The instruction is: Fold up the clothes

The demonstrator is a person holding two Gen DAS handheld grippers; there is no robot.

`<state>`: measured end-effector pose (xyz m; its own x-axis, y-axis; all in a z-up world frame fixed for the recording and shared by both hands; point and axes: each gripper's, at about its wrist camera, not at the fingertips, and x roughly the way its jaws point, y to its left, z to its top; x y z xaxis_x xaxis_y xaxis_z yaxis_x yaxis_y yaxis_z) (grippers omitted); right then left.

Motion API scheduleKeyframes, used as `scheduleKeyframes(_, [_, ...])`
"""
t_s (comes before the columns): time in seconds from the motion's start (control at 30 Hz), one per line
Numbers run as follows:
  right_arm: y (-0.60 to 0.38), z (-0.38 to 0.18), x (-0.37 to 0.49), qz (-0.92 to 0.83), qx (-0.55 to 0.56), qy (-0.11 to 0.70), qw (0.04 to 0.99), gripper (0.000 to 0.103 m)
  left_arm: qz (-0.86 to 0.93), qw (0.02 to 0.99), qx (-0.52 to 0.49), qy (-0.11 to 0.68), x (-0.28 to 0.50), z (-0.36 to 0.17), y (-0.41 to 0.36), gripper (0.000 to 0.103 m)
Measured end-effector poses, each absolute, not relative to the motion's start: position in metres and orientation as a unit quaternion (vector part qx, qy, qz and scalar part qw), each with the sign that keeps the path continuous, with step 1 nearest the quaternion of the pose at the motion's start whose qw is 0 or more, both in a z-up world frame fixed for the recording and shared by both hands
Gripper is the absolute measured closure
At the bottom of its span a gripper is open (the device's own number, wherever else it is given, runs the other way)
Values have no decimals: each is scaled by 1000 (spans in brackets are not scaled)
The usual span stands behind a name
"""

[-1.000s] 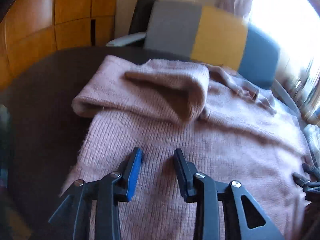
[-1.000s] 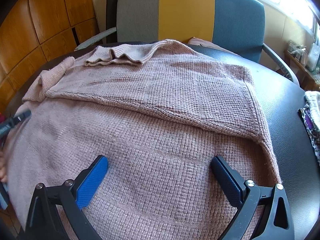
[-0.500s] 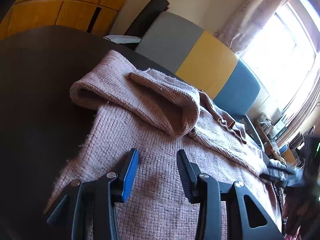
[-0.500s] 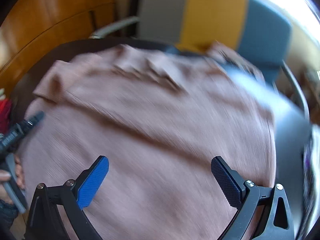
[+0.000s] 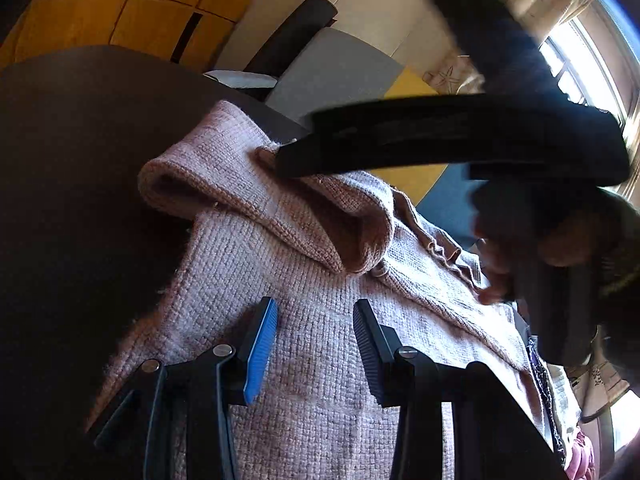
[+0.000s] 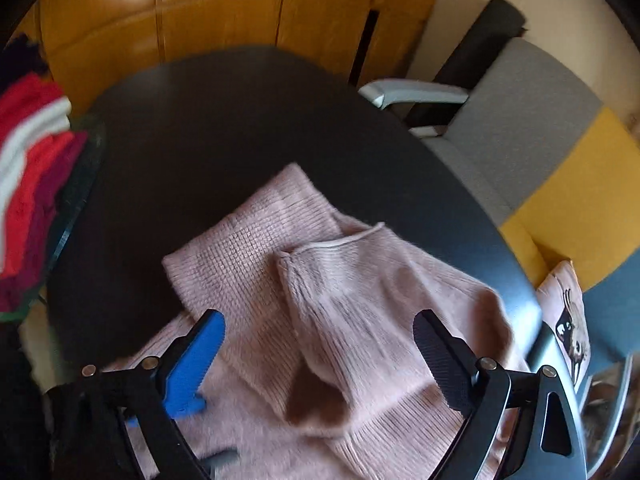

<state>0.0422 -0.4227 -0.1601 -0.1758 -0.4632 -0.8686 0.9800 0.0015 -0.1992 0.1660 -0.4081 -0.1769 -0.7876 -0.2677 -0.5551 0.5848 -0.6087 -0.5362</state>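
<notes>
A pink knitted sweater point(image 5: 304, 288) lies spread on a dark round table point(image 5: 72, 168), with a sleeve folded back over its body, the cuff opening facing me point(image 5: 360, 236). My left gripper point(image 5: 314, 320) is open and empty, low over the sweater's body. My right gripper point(image 6: 320, 332) is open wide and empty, hovering above the folded sleeve point(image 6: 344, 312). In the left wrist view the right gripper shows as a blurred black shape point(image 5: 460, 136) held by a hand above the sleeve.
A grey, yellow and blue chair point(image 6: 540, 152) stands at the table's far edge. Red, white and dark clothes point(image 6: 28, 168) lie at the left. More fabric point(image 5: 560, 400) lies at the table's right. Wooden panels point(image 6: 224, 12) line the wall.
My right gripper has swung left across the sweater and now hovers over the folded sleeve, still open. My left gripper has stayed open, low over the sweater's body.
</notes>
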Motion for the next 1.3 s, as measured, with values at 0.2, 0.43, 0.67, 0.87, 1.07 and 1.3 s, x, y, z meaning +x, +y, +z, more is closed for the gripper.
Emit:
scheduleKeyframes(0.2, [-444,-184,31,-640,339,440,531,56,-872,241,212,371,166,-178,-410,64])
scheduleKeyframes(0.43, [-427,-142,22,-678,312,404,529,93,-872,240,213,369,166,-179,-412,64])
scheduleKeyframes(0.67, [-369,-75,-15,-744,303,298,516,93,-872,244,221,363,163,-178,-414,64])
scheduleKeyframes(0.87, [-272,-38,-48,-792,307,192,492,96,-871,250,229,355,159,-177,-414,64])
scheduleKeyframes(1.07, [-188,-69,-96,-804,369,92,457,97,-871,254,235,349,159,-176,-412,64])
scheduleKeyframes(1.3, [-140,-135,-127,-750,468,-41,465,56,-871,259,240,342,156,-176,-411,64])
